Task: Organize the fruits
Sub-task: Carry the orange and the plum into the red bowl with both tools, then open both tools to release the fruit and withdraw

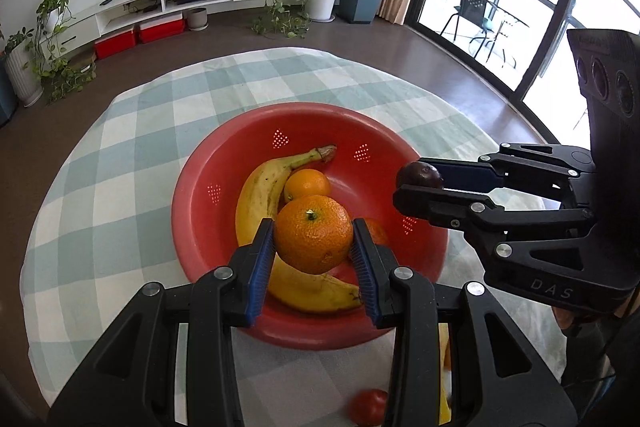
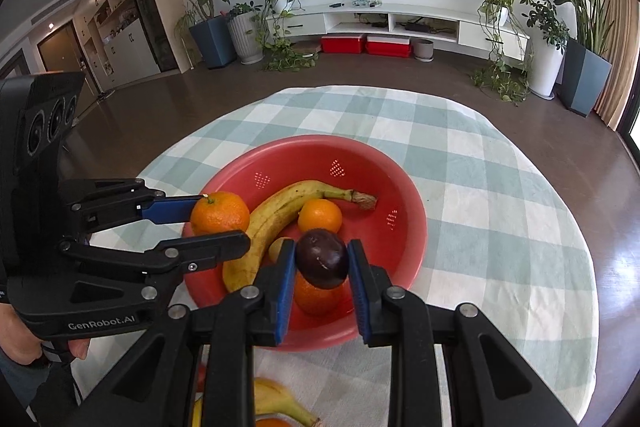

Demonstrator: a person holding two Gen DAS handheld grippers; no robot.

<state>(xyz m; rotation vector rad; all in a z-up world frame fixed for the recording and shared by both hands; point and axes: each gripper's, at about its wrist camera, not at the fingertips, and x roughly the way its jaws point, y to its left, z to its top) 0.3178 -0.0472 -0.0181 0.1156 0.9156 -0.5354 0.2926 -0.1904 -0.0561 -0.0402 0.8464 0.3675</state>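
My left gripper [image 1: 313, 227] is shut on a large orange [image 1: 313, 234] and holds it above the near side of the red bowl [image 1: 200, 227]. From the right wrist view the same orange [image 2: 219, 213] sits in the left gripper [image 2: 222, 223] over the bowl's left rim. My right gripper [image 2: 323, 255] is shut on a dark plum [image 2: 323, 259] above the red bowl [image 2: 400, 195]. In the left wrist view the plum [image 1: 419, 175] hangs at the bowl's right rim. Inside the bowl lie a banana [image 2: 280, 207] and two smaller oranges [image 2: 320, 215].
The bowl stands on a round table under a green-and-white checked cloth [image 2: 480, 207]. Near the table's front edge lie more bananas [image 2: 280, 403] and a red tomato [image 1: 368, 405]. A person's hand [image 2: 24, 343] grips the left tool. Beyond the table are the floor and potted plants.
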